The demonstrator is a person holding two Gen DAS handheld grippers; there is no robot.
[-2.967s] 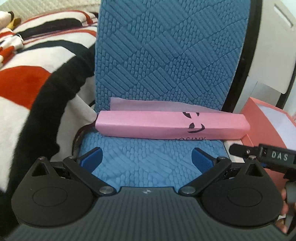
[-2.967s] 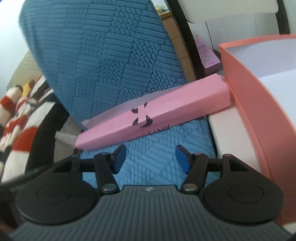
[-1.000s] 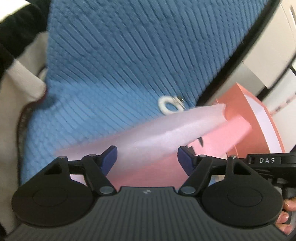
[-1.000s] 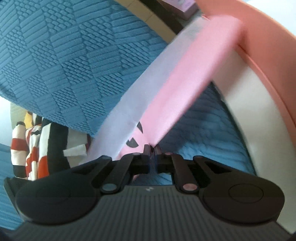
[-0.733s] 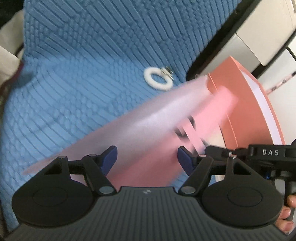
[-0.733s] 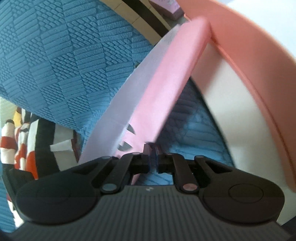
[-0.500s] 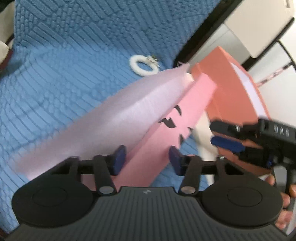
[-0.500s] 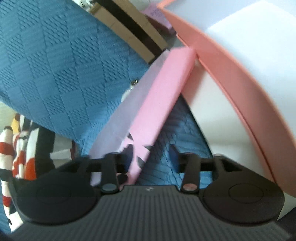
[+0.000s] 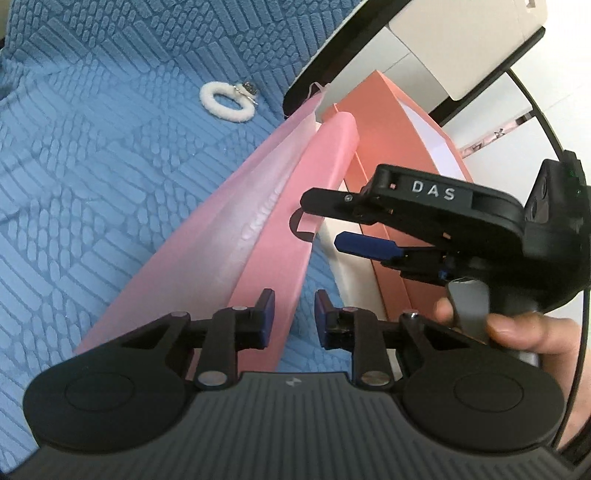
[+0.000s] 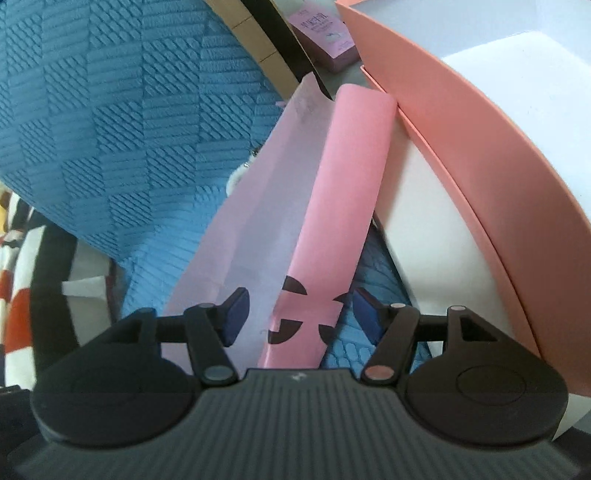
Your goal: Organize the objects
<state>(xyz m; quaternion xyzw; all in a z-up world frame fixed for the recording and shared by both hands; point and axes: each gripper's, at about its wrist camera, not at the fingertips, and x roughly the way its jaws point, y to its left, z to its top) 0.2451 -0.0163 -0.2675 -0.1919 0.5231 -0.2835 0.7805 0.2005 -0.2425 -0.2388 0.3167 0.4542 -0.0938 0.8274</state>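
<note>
While the long pink box (image 9: pixel 325 177) leans with its far end against the coral box (image 9: pixel 391 110), the left tongs (image 9: pixel 293 317) sit just at its near end with the blue pads a narrow gap apart — the box's right edge runs down past the left pad (image 9: pixel 266 314), but whether that pad touches it cannot be told. A pale pink sheet (image 9: pixel 207 236) lies along the box's left side, spread over the blue textured cover (image 9: pixel 92 166). Beyond the left tongs and to their left, a small white fluffy ring (image 9: pixel 227 101) with a metal clip rests on the cover.

From the right wrist view, the right tongs (image 10: pixel 299 314) stand wide apart, with the near end of the pink box (image 10: pixel 340 206) lying between the pads and touching neither; black crescent marks are printed on that end. The sheet (image 10: pixel 251 206) passes beside the left pad. To the right of these tongs rises the coral box (image 10: pixel 480 155), white inside, above a white panel — the pink box's far tip meets its wall. In the left wrist view the right tongs (image 9: pixel 332 221) hover open just to the right of the pink box, held by a hand (image 9: pixel 524 328). Far beyond, a small purple carton (image 10: pixel 325 33) stands near the coral box.
</note>
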